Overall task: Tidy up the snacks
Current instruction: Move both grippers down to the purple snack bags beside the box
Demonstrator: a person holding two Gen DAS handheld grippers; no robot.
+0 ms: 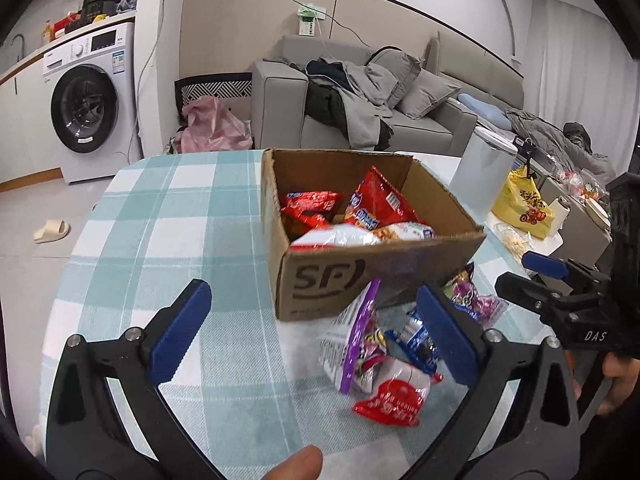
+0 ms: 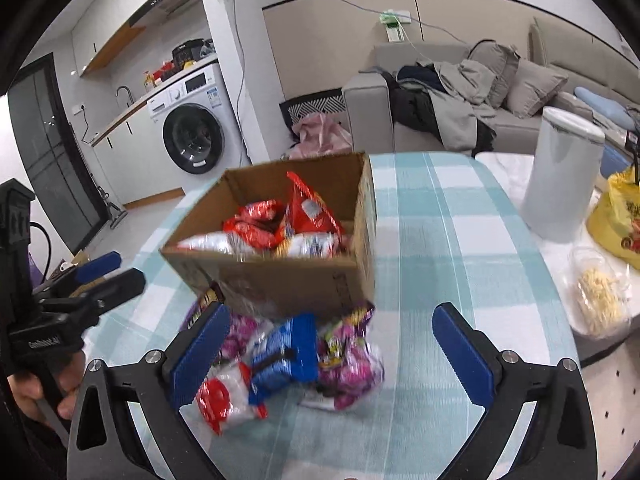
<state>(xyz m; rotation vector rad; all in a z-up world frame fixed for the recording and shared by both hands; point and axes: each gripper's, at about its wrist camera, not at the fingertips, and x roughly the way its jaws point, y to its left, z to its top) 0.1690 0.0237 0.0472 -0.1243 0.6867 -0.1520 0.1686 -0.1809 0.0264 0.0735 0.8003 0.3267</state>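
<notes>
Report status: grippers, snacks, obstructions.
Left gripper and right gripper both open, empty. Cardboard box part filled; loose snack packets piled on table in front. Nothing blocking.

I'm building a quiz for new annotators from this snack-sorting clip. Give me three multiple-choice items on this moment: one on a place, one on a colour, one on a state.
1. Where do the loose snack packets lie?
A. On the tablecloth in front of the cardboard box
B. On the sofa
C. On top of the washing machine

2. What colour are the pads on both claws?
A. Yellow
B. Blue
C. White

3. How does the left claw stand?
A. Shut on a red packet
B. Shut with nothing in it
C. Open, gripping nothing

Answers:
1. A: the packets sit on the checked tablecloth against the near wall of the cardboard box.
2. B: the pads are blue in both wrist views.
3. C: its jaws stand wide apart and neither pad presses on a packet; the right claw is open too.
</notes>
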